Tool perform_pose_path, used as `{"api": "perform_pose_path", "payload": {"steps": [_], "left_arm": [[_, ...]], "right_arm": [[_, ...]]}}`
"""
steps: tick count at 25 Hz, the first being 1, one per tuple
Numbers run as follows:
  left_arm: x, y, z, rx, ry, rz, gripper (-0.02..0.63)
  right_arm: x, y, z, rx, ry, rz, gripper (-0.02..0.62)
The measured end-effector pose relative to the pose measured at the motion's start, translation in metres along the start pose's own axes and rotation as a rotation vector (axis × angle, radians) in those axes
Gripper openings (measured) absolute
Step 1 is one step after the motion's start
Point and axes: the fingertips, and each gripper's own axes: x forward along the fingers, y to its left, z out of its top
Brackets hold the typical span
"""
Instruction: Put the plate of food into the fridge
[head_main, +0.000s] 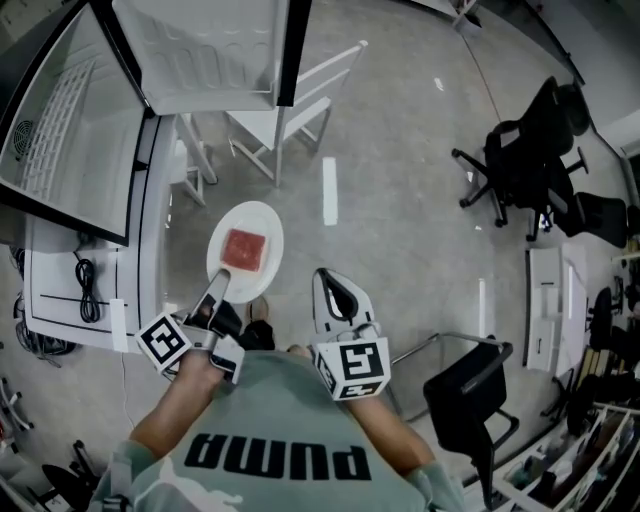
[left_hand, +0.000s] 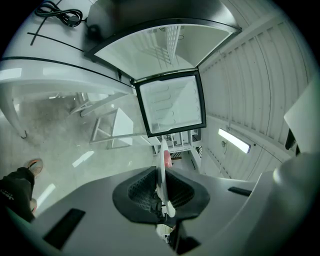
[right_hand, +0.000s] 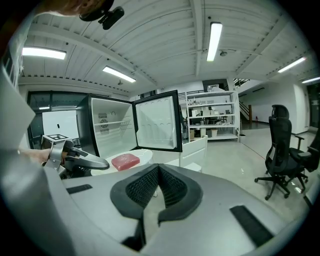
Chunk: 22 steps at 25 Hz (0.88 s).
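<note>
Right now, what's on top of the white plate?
One flat red block of food sits on the plate, near its middle. The left hand-held gripper clamps the near rim, covering that bit of plate.

Bright, even light from ceiling strips (right_hand: 214, 41); glare streaks on the floor (head_main: 329, 190); heavy fisheye bending at edges.

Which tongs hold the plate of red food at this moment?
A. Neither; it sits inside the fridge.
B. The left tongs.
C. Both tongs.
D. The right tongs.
B: the left tongs clamp the plate by its rim, while the right tongs are shut on nothing.
</note>
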Motion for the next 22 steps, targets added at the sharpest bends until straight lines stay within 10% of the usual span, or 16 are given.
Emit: {"api": "perform_pose_path", "payload": {"steps": [22], "left_arm": [[0.017, -0.004, 0.107, -0.025, -0.031, -0.061, 0.037]], "right_arm": [[0.095, 0.050, 0.060, -0.087, -0.033, 0.018, 0.005]]}}
